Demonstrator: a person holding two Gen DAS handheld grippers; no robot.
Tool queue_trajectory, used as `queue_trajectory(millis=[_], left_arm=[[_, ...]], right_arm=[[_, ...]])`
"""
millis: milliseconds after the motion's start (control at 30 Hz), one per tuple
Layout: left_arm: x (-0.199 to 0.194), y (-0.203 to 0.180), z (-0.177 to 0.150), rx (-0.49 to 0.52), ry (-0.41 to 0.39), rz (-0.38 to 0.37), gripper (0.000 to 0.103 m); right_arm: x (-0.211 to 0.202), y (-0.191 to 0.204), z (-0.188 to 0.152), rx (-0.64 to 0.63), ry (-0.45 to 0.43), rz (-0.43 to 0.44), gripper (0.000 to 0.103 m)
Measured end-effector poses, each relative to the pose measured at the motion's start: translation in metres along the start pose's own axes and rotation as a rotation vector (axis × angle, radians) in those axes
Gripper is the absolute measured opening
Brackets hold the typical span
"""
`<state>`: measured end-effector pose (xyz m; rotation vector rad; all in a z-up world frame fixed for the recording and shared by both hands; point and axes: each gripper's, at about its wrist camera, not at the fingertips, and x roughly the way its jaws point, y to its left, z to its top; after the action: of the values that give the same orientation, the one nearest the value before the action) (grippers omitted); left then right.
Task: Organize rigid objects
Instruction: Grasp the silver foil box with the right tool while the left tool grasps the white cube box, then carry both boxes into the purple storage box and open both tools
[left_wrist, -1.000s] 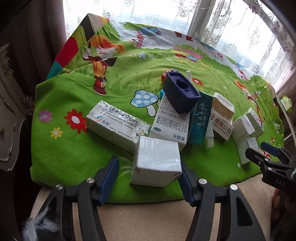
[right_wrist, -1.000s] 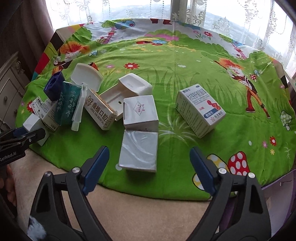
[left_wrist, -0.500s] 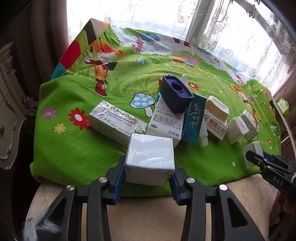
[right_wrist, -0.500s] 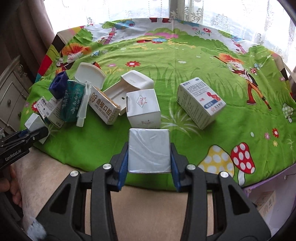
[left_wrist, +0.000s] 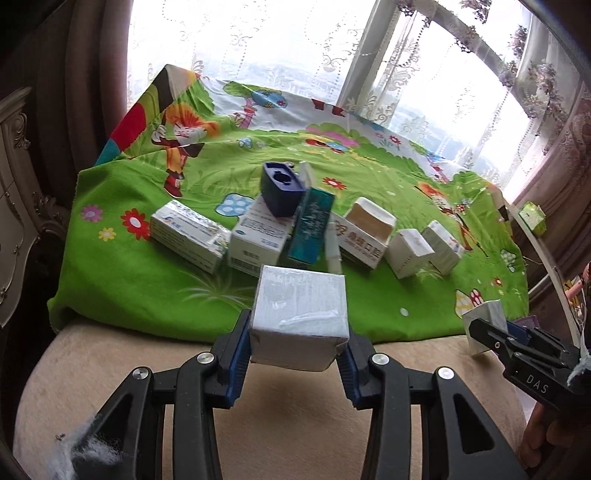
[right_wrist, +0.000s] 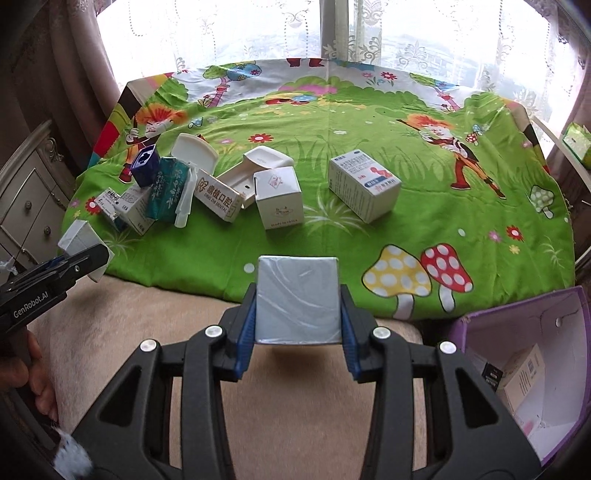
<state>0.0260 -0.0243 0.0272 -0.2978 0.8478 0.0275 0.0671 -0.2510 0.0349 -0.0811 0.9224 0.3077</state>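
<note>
Between left claw (left_wrist: 298, 345) pads, white box (left_wrist: 300, 317)

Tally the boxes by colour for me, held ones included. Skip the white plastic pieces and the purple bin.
wrapped white boxes, one each in left gripper and right gripper: 2
printed white boxes on the cloth: 5
navy box: 1
teal box: 1
Total: 9
</note>
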Motion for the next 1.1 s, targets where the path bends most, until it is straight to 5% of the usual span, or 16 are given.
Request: queue_trajectory(millis=[600,1100], left_arm=[[-0.024,-0.059,-0.023,0.138,-0.024,-0.083,0.043],[-0.015,-0.146,-0.034,0.350,0.045,-0.220,0.043]], right_arm=[[-0.041,-0.048,-0.032,0.122,-0.036,-0.005,0.044],[-0.068,-0.147,-0.054,0.306,-0.072,-0.124,0.044]])
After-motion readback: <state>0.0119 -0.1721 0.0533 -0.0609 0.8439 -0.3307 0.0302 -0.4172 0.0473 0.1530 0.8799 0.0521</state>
